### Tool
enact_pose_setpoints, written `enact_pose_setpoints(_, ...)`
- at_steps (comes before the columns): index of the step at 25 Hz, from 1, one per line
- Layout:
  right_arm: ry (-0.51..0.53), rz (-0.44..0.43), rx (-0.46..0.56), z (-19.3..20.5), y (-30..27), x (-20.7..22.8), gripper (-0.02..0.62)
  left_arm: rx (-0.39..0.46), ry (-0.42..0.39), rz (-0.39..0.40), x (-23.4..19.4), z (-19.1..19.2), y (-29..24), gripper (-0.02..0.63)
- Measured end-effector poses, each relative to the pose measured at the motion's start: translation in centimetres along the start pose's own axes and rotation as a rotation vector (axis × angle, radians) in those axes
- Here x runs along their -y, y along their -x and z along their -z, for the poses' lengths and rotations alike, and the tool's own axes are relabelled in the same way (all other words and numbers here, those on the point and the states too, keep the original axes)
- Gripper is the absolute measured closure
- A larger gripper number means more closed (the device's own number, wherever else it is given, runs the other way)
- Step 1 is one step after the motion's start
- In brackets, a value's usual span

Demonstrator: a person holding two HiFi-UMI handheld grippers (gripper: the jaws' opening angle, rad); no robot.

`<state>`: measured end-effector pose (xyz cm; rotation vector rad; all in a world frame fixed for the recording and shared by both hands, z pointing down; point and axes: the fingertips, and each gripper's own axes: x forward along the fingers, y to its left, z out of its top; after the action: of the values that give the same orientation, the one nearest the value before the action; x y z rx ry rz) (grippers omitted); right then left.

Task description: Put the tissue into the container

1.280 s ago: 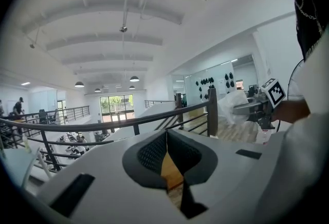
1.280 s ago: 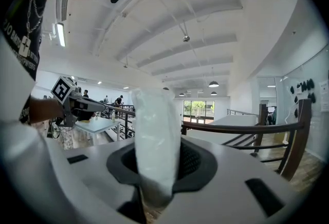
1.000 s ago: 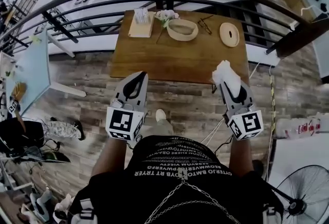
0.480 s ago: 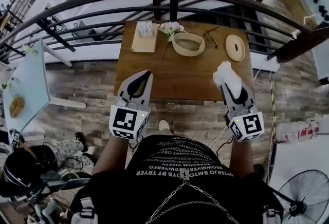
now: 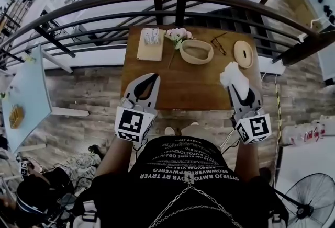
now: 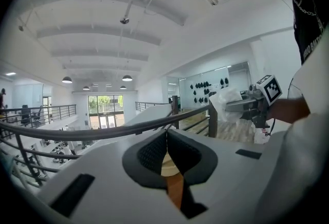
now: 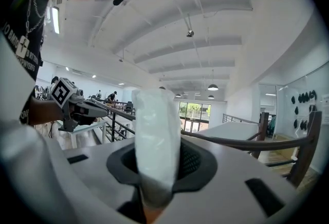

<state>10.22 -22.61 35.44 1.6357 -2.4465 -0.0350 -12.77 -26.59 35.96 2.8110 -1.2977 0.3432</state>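
Left gripper [image 5: 153, 76] – jaws together, nothing between, at table [image 5: 178, 88] near edge, 7 o'clock. Container [image 5: 196, 51] on table far side, 12 o'clock, open. Right gripper [image 5: 238, 87] clamped on tissue [image 5: 232, 75] – white wad sticking up, 4 o'clock from container.

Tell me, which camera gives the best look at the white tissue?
The right gripper view: the tissue stands large and centred, pinched in the right tool. The head view shows it small, sticking out of that tool. The left gripper view catches it only as a distant white wad at the right.
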Motion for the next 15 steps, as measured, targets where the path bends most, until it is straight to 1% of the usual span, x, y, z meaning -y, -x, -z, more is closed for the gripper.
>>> enact_pose_setpoints(4,-0.007,0.012,-0.018,0.6,-1.6,1.0,0.478,-0.013,0.013,-0.003,-1.1,0.7,-0.9,0.577)
enact_pose_setpoints(7,-0.012,0.010,-0.029,1.2,-3.2,2.0,0.479,-0.026,0.020,-0.022,-2.2,1.1,-1.7,0.577)
enact_pose_setpoints(11,-0.020,-0.010,-0.040,1.7,-5.8,3.4,0.477,-0.037,0.024,-0.051,-3.8,0.9,-3.3,0.577)
enact_pose_setpoints(15,-0.028,-0.034,-0.070,3.3,-8.8,5.2,0.478,-0.049,0.020,-0.061,-4.6,0.4,-5.6,0.577)
